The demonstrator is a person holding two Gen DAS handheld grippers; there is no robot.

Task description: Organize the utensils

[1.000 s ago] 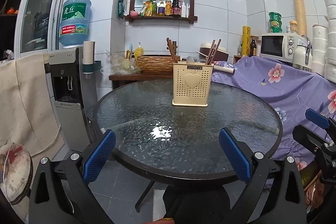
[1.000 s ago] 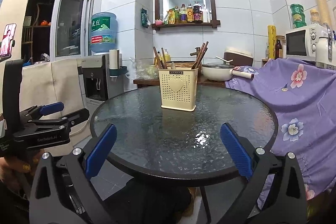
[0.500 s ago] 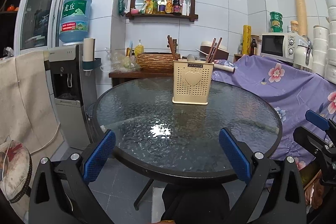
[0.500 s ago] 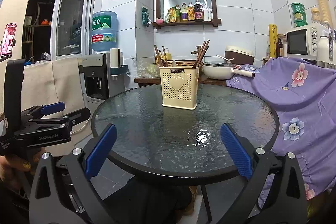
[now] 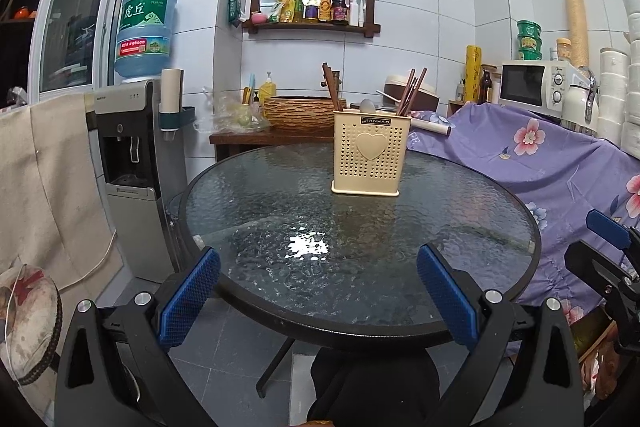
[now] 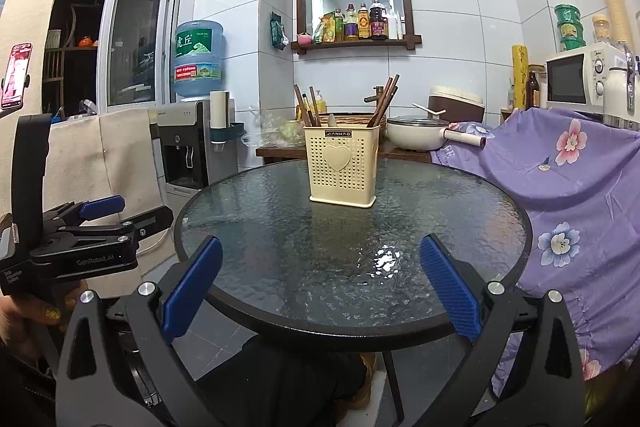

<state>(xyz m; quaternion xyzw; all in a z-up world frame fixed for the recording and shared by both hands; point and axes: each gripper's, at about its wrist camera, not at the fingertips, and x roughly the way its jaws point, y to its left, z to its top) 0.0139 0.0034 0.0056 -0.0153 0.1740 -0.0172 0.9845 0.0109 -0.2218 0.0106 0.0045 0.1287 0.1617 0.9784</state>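
The cream utensil holder (image 5: 370, 157) stands upright toward the far side of the round glass bench (image 5: 500, 211), chopsticks (image 5: 412, 91) inside. Left gripper (image 5: 318, 297) and right gripper (image 6: 320, 295) hover at the near rim, fingers spread wide, holding nothing.

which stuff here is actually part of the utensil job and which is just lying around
For the job:
utensil holder on the glass table
chopsticks and spoon standing in it
left gripper, right gripper, both open

Just about:
water dispenser
microwave
basket
pan
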